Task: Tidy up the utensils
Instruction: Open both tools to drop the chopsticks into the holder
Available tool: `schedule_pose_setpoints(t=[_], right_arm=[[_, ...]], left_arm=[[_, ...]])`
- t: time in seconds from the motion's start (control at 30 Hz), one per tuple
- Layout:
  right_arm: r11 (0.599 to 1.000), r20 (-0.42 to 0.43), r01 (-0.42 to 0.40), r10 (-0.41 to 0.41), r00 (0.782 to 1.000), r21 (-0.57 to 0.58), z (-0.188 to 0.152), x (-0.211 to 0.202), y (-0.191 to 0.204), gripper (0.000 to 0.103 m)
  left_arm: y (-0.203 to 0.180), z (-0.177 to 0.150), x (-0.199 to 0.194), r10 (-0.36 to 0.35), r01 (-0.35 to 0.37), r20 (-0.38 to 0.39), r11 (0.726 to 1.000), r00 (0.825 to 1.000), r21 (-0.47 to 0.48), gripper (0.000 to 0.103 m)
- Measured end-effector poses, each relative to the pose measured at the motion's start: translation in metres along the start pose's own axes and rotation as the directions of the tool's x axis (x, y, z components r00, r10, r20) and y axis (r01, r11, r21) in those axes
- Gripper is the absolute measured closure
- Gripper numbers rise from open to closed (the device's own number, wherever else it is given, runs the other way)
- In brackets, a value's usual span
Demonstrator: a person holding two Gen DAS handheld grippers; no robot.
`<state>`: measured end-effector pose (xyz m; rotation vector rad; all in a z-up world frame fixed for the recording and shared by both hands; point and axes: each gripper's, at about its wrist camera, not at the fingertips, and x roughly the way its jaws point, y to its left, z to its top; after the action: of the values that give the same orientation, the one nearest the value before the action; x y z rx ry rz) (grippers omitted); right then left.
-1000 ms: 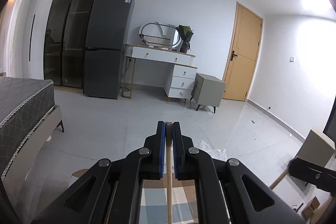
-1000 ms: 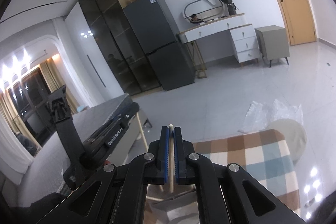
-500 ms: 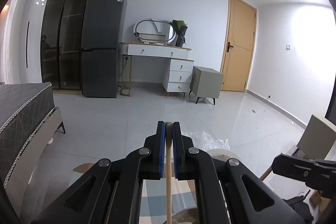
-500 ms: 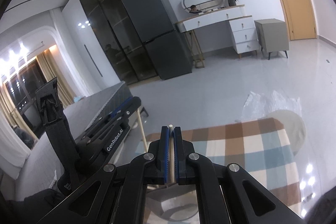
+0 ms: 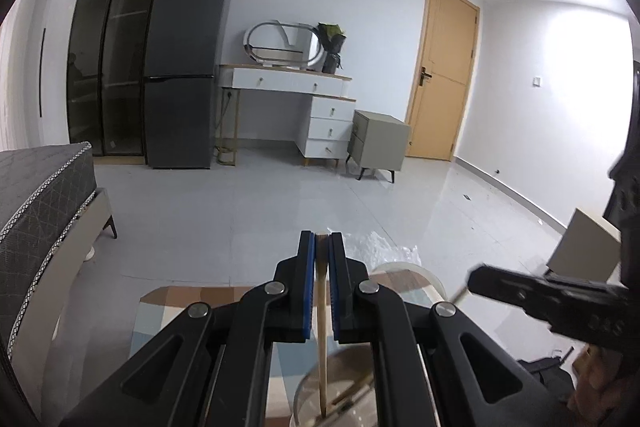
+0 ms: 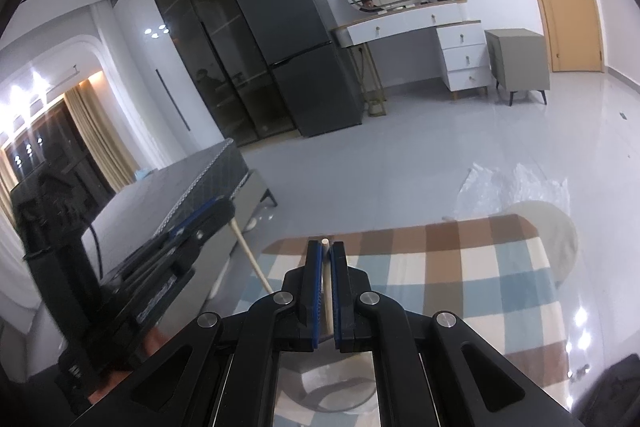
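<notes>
My left tongs (image 5: 321, 247) were clamped on a chopstick (image 5: 322, 355), its tip down in the bowl (image 5: 304, 395). My right tongs (image 6: 326, 255) gripped another (image 6: 327, 291) above the bowl. Judged light, stiff, smooth; hold near the top end.

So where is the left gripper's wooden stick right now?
In the left wrist view, the wooden stick is clamped in the left gripper, its lower end over a round container.

The right hand-held gripper (image 6: 325, 247) clamped a pale wooden stick (image 6: 327, 291) above a checked cloth (image 6: 460, 279); the left hand-held gripper (image 6: 224, 209) gripped another stick (image 6: 250, 255)
</notes>
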<state>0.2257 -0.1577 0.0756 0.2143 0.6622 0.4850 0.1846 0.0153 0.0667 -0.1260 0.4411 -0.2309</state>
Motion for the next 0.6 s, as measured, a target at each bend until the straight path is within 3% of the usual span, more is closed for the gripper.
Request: schedule_pose_setpoints(t=[0.27, 0.43, 0.6], right_arm=[[0.999, 0.001, 0.001, -0.001, 1.000, -0.034, -0.002, 0.006, 0.012, 0.099], [0.999, 0.002, -0.006, 0.006, 1.000, -0.050, -0.004, 0.007, 0.020, 0.096], [1.000, -0.021, -0.007, 0.007, 1.000, -0.007, -0.009, 0.008, 0.014, 0.090]], left_arm=[[0.011, -0.002, -0.008, -0.066, 0.061, -0.086, 0.996, 0.994, -0.060, 0.101], [0.008, 0.001, -0.012, -0.141, 0.132, -0.142, 0.989, 0.980, -0.069, 0.101], [0.017, 0.001, -0.013, -0.180, 0.145, -0.214, 0.975, 0.960, -0.170, 0.100]])
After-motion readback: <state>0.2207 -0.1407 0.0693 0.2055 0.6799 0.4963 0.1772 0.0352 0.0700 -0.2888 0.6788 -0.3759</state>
